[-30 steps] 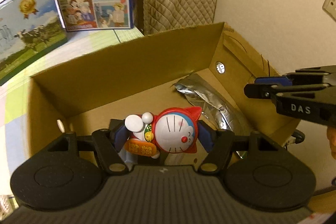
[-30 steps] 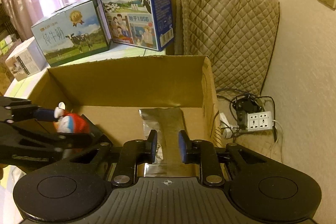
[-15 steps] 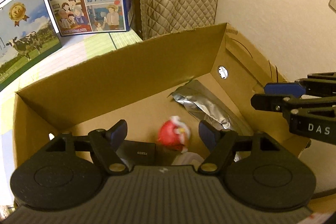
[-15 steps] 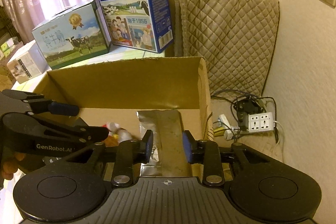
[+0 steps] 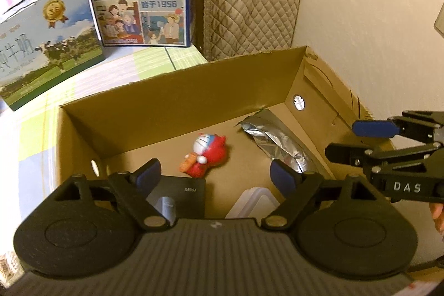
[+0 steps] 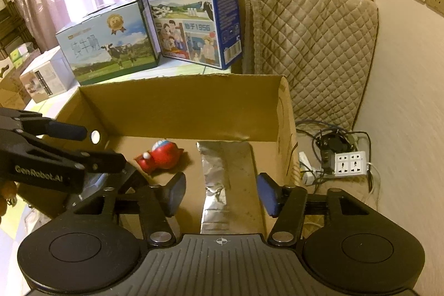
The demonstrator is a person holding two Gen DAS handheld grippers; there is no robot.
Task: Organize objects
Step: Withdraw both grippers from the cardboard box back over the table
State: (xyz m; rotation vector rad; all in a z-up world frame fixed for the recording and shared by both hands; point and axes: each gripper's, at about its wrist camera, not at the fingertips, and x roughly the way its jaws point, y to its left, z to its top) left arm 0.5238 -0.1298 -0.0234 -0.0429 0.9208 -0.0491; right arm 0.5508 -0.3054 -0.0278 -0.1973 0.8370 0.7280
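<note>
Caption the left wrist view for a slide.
Open left gripper above a cardboard box holding a red toy figure and foil pouch.

A table [image 5: 138, 65] with a pale green and white checked cloth is carrying everything. A cardboard box [image 5: 194, 90] is sitting open on it at the near edge. Behind the box, a tall blue milk carton [image 6: 194, 13] is standing upright, and a green milk carton [image 6: 108, 46] is sitting just beside it. A small white box [image 6: 44, 76] is lying further left.
</note>
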